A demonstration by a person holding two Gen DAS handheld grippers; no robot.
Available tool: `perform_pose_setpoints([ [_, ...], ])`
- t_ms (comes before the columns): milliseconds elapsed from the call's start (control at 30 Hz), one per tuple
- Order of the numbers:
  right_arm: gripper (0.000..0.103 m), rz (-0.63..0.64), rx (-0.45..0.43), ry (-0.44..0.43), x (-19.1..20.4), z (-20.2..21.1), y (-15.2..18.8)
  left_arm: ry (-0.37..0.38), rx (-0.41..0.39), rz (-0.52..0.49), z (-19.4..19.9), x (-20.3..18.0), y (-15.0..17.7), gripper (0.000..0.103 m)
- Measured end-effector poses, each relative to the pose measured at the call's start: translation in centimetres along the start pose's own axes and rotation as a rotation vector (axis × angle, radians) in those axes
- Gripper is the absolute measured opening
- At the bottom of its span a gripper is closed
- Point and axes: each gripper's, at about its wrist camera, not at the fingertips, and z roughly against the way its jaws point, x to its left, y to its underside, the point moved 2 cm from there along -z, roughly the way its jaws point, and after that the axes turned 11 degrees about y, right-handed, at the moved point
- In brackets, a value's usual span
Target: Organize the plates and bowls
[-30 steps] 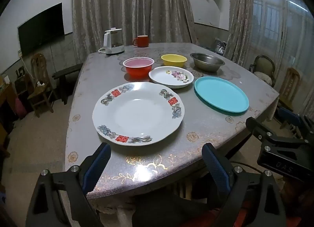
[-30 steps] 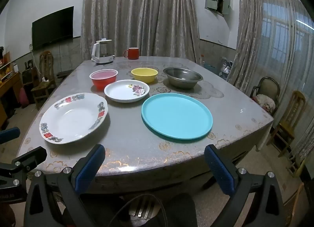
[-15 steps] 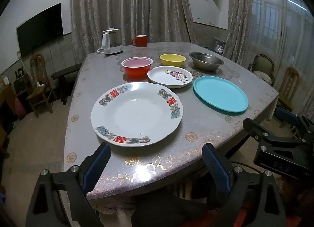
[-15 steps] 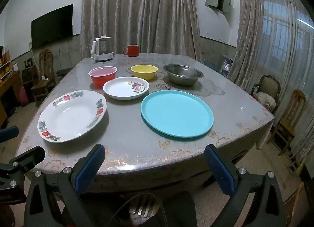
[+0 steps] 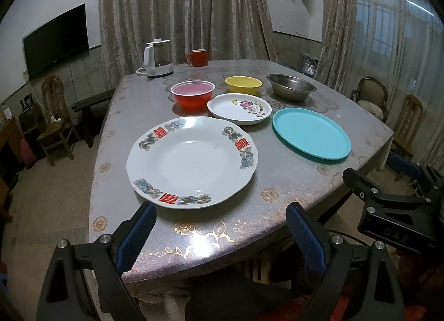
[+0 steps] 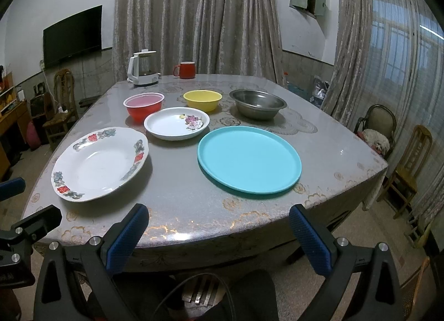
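Starting from scratch: our left gripper point(image 5: 219, 226) and right gripper point(image 6: 219, 228) gape wide, empty; ahead, large plate point(image 5: 191, 161), teal plate point(image 6: 249, 158) and bowls unstacked.

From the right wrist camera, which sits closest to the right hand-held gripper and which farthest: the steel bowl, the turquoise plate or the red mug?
Measured from the right hand-held gripper:
1. turquoise plate, nearest, just ahead and slightly right.
2. steel bowl, behind that plate, mid-table on the right.
3. red mug, farthest, at the far edge beside the kettle.
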Motion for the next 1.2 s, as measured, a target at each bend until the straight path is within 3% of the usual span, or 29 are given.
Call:
perform_pose_setpoints([
  [1200, 0.103, -0.006, 0.028, -0.004, -0.4, -0.6, 0.1, 0.005, 0.034, -0.006, -1.1, -0.5, 0.1, 0.096],
])
